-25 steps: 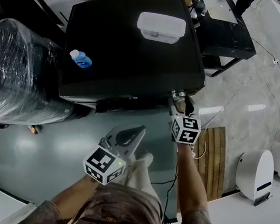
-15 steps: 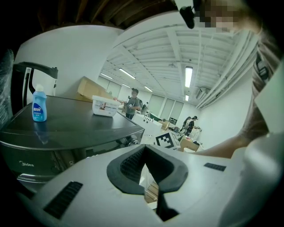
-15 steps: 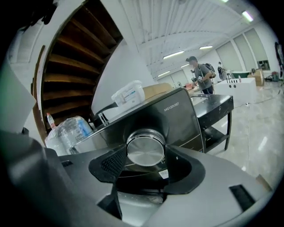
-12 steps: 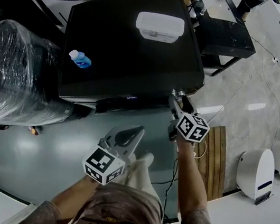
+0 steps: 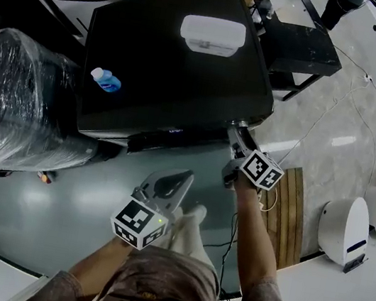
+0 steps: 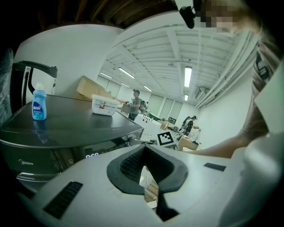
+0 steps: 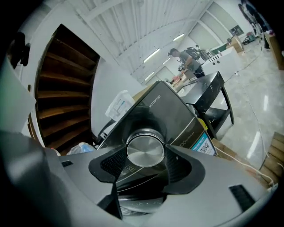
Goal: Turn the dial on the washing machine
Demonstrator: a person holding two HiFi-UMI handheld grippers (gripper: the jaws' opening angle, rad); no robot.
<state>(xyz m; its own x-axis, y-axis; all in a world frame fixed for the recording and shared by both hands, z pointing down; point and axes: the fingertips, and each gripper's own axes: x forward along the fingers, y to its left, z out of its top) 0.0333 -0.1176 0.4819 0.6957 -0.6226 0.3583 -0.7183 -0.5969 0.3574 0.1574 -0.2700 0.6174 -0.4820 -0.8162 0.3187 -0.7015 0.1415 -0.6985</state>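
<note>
**Right gripper (image 5: 239, 139) clamped on dial (image 7: 145, 150)**

Head view: the washing machine (image 5: 180, 73) carries a blue bottle (image 5: 105, 80) near its top's left edge and a white box (image 5: 208, 34) near the rear edge. A plastic-wrapped bundle (image 5: 16, 101) sits just beside it. The right gripper is at the front right corner, its marker cube rolled further than 1.0 s ago.

Left gripper view: left gripper (image 6: 144, 175) jaws nearly together, nothing between.

Right gripper view: both pads touch the dial's rim.
</note>
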